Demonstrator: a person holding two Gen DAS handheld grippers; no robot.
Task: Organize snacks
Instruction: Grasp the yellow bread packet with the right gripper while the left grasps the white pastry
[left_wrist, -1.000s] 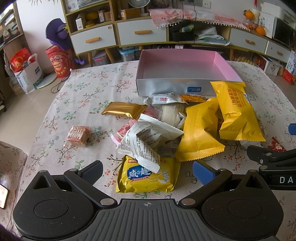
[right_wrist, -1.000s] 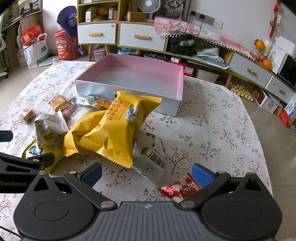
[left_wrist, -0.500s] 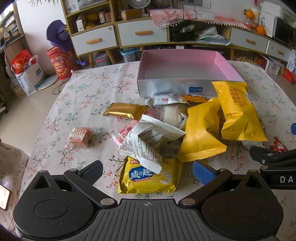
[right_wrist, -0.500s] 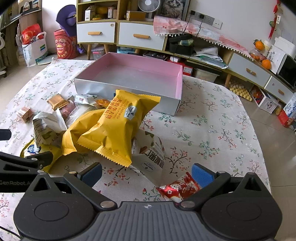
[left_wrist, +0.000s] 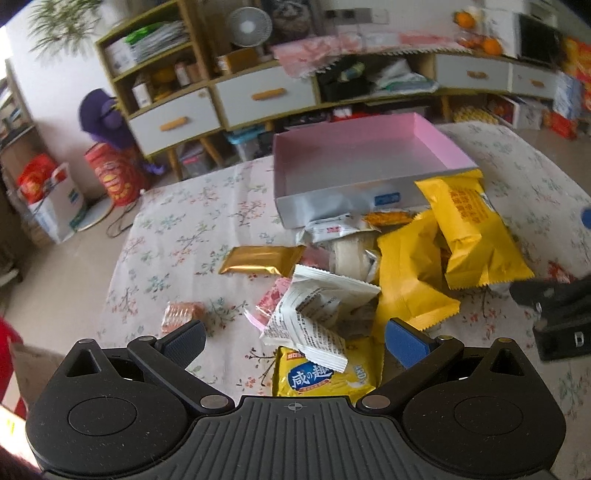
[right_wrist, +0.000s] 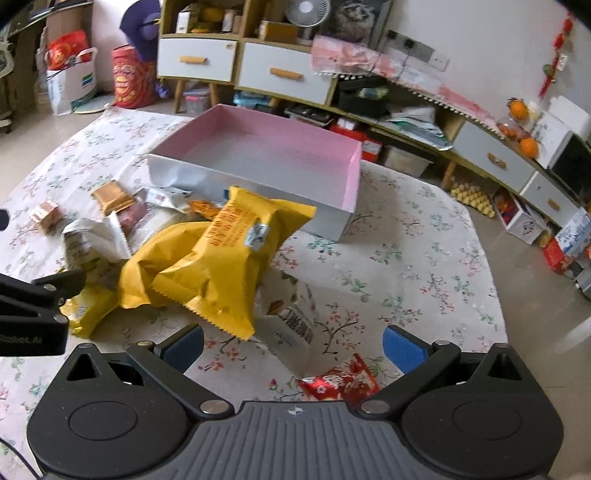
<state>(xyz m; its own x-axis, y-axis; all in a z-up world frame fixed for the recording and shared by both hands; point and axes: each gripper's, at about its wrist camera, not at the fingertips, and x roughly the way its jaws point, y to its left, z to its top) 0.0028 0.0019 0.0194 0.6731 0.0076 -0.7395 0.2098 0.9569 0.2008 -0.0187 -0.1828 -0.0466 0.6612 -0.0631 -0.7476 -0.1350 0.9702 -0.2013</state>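
A heap of snack packs lies on the flowered tablecloth in front of an empty pink-lined box (left_wrist: 354, 162) (right_wrist: 258, 147). Two big yellow bags (left_wrist: 469, 229) (right_wrist: 229, 254) top the heap. A white printed pack (left_wrist: 314, 310) overlaps a yellow biscuit pack (left_wrist: 321, 376). A gold bar (left_wrist: 258, 260) and a small orange cracker pack (left_wrist: 181, 315) lie apart to the left. My left gripper (left_wrist: 295, 341) stands open just above the yellow biscuit pack, holding nothing. My right gripper (right_wrist: 293, 345) is open over a white pack (right_wrist: 291, 325) and a red packet (right_wrist: 340, 380).
The table (right_wrist: 406, 258) drops off to floor on the left and right. Shelves and drawers (left_wrist: 258, 96) line the far wall, with bags (left_wrist: 51, 199) on the floor at left. The cloth right of the box holds nothing.
Both views have tilted and shifted, with motion blur now. The heap sits a little further right and lower in the left view. Nothing was picked up and both grippers stay open.
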